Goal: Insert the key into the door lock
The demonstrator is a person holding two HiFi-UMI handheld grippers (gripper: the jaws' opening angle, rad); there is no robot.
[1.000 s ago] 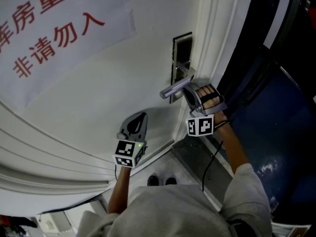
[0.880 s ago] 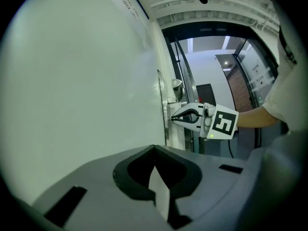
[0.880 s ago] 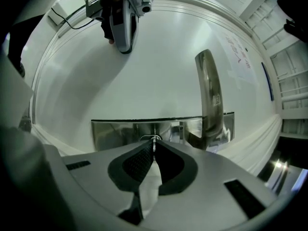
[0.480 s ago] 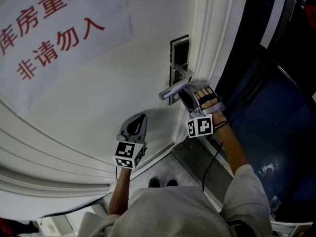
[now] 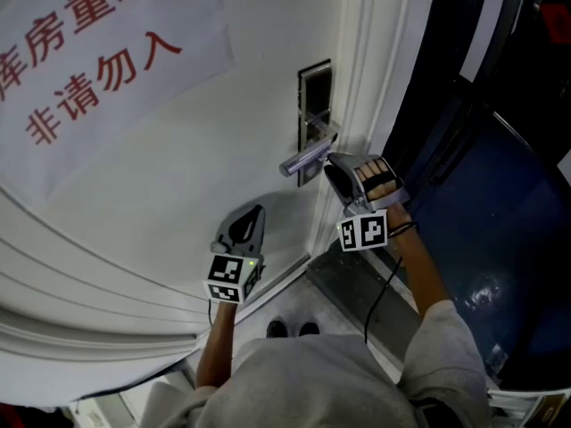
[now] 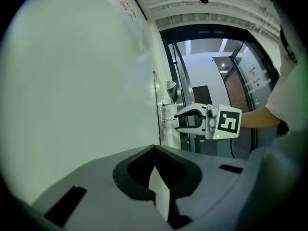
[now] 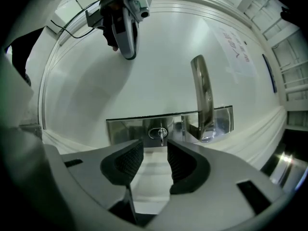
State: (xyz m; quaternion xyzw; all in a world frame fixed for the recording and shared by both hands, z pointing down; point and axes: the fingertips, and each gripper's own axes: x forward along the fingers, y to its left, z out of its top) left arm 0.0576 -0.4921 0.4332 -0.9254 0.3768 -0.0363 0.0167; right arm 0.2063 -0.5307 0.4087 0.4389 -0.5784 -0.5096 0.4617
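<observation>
Key (image 7: 161,134) sat in the keyhole of the door lock (image 7: 139,128), poking out of the steel plate just beside the lever handle (image 7: 202,93). Your right gripper (image 7: 150,159) had just been opening its jaws. They stood apart right in front of the key, pads off it, nothing between them. The key looked seated, but it was small in the right gripper view, so I couldn't tell how deep it went. Your left gripper (image 5: 243,230) had its jaws together and empty. It pointed at the white door (image 5: 178,176), off to the side and well apart from the lock.

Step in hand: letting go after insertion, so the task looked about done.

Next move, as I judged it: you'd back the right gripper straight off without snagging the key's head or knocking the handle. If the key wasn't home, you'd need to close squarely on its head again and push along the keyhole's line. The left gripper had no job here.
</observation>
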